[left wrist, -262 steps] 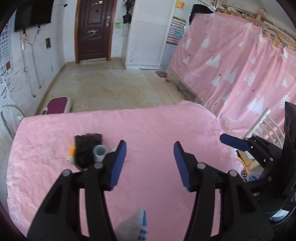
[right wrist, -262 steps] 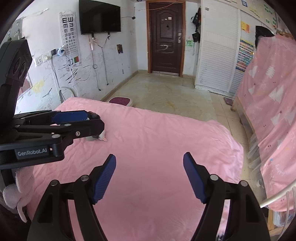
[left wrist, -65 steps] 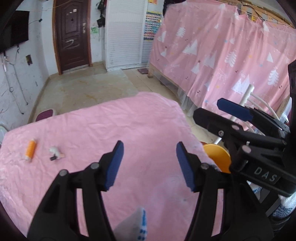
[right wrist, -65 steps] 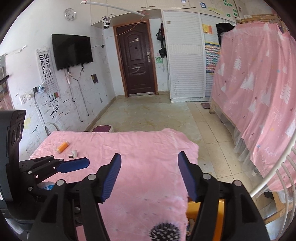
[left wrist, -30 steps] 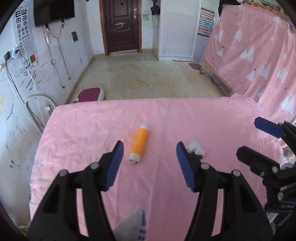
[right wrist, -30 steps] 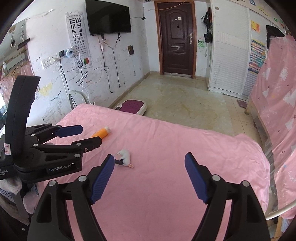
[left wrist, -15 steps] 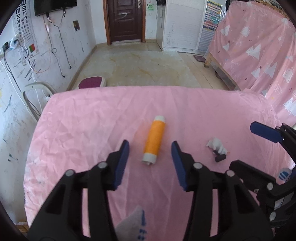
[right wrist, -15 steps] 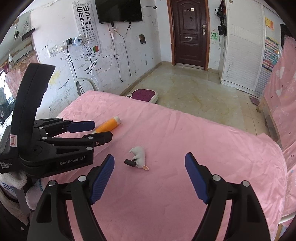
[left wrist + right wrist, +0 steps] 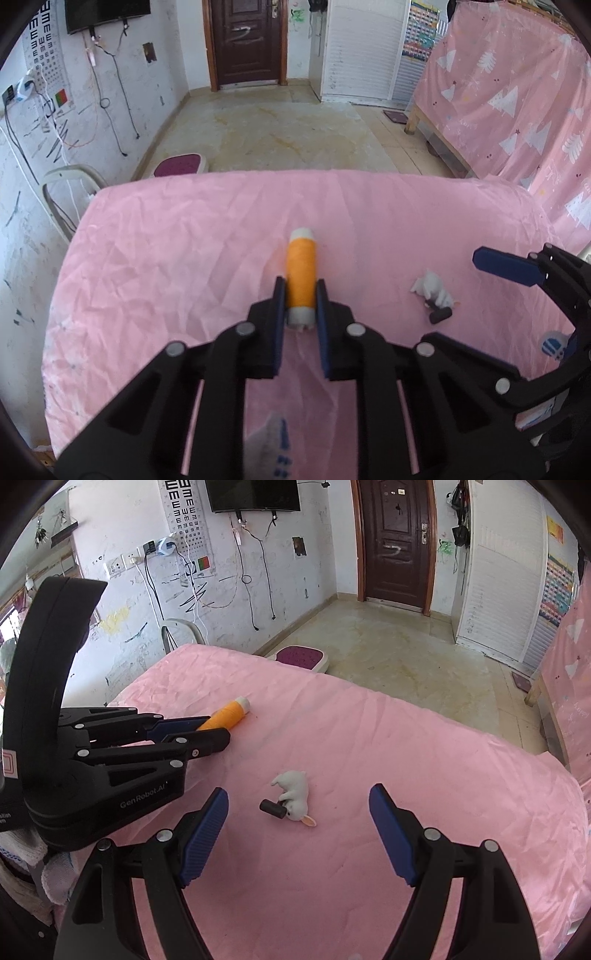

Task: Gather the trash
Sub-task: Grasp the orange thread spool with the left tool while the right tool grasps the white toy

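An orange thread spool (image 9: 301,276) with white ends lies on the pink sheet (image 9: 184,258). My left gripper (image 9: 300,295) is shut on the spool's near end; it also shows in the right wrist view (image 9: 207,731), with the spool (image 9: 227,716) sticking out past it. A small white rabbit figure (image 9: 293,794) with a black cylinder (image 9: 272,808) lies on the sheet just ahead of my open, empty right gripper (image 9: 297,827). The rabbit also shows in the left wrist view (image 9: 432,290), to the right of the spool.
The sheet-covered surface ends at its far edge (image 9: 295,668); beyond it are a tiled floor (image 9: 288,136), a purple scale (image 9: 301,655) and a white chair (image 9: 66,188) at the left wall. A pink curtain (image 9: 517,92) hangs on the right.
My left gripper has closed from open onto the orange spool. The right gripper has come nearer to the rabbit figure and stays open.
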Tool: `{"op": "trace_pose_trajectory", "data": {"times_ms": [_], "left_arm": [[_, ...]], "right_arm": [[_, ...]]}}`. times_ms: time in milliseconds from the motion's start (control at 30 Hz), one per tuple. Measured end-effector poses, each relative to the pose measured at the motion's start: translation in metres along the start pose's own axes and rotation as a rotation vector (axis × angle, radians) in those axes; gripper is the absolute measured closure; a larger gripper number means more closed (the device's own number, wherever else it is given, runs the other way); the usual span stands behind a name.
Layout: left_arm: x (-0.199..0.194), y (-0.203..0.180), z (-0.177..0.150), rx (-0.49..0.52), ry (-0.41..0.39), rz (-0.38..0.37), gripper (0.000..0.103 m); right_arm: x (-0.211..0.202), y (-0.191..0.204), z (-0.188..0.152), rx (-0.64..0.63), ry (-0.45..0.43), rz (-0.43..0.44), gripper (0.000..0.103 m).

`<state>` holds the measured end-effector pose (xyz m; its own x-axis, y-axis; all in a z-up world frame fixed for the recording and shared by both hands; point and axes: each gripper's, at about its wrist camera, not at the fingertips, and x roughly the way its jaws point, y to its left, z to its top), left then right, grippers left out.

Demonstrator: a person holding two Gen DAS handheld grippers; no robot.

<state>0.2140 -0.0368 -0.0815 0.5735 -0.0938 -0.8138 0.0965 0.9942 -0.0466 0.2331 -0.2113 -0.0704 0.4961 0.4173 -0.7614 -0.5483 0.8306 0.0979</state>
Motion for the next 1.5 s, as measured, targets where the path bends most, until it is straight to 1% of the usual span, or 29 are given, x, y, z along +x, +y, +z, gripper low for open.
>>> {"op": "trace_pose_trajectory", "data": {"times_ms": [67,133,167,233,333,400,533,667,867,1000,1267,1500], "left_arm": [[-0.002,0.005,-0.003,-0.011,-0.005,-0.003,0.089],[-0.005,0.010,-0.002,-0.027,-0.017,-0.002,0.089],[-0.007,0.012,-0.002,-0.031,-0.019,-0.005,0.089],[-0.009,0.014,-0.002,-0.037,-0.026,-0.009,0.089],[-0.012,0.013,-0.002,-0.032,-0.036,-0.010,0.089],[-0.015,0.013,-0.003,-0.027,-0.045,-0.011,0.089],[-0.021,0.009,-0.007,-0.016,-0.066,-0.010,0.089],[-0.028,0.004,-0.008,-0.009,-0.084,-0.011,0.089],[-0.041,-0.013,-0.011,0.011,-0.101,-0.027,0.089],[-0.049,-0.027,-0.012,0.026,-0.114,-0.031,0.089],[-0.065,-0.068,-0.018,0.071,-0.136,-0.051,0.089],[-0.076,-0.111,-0.020,0.100,-0.147,-0.110,0.089]], "right_arm": [[0.001,0.001,0.000,-0.007,0.002,-0.005,0.040],[0.002,0.000,-0.001,-0.010,0.008,-0.013,0.054],[0.003,0.000,-0.001,-0.013,0.015,-0.017,0.058],[0.007,0.003,-0.001,-0.027,0.031,-0.025,0.072],[0.011,0.009,-0.001,-0.056,0.039,-0.040,0.083],[0.011,0.014,-0.002,-0.074,0.038,-0.049,0.085],[0.011,0.014,-0.003,-0.073,0.031,-0.062,0.085],[0.001,0.013,-0.002,-0.061,0.005,-0.068,0.085],[-0.026,0.006,-0.007,-0.031,-0.043,-0.069,0.085],[-0.045,-0.002,-0.014,-0.012,-0.072,-0.088,0.085],[-0.086,-0.024,-0.033,0.046,-0.138,-0.135,0.085],[-0.123,-0.052,-0.057,0.103,-0.200,-0.169,0.085]]}}
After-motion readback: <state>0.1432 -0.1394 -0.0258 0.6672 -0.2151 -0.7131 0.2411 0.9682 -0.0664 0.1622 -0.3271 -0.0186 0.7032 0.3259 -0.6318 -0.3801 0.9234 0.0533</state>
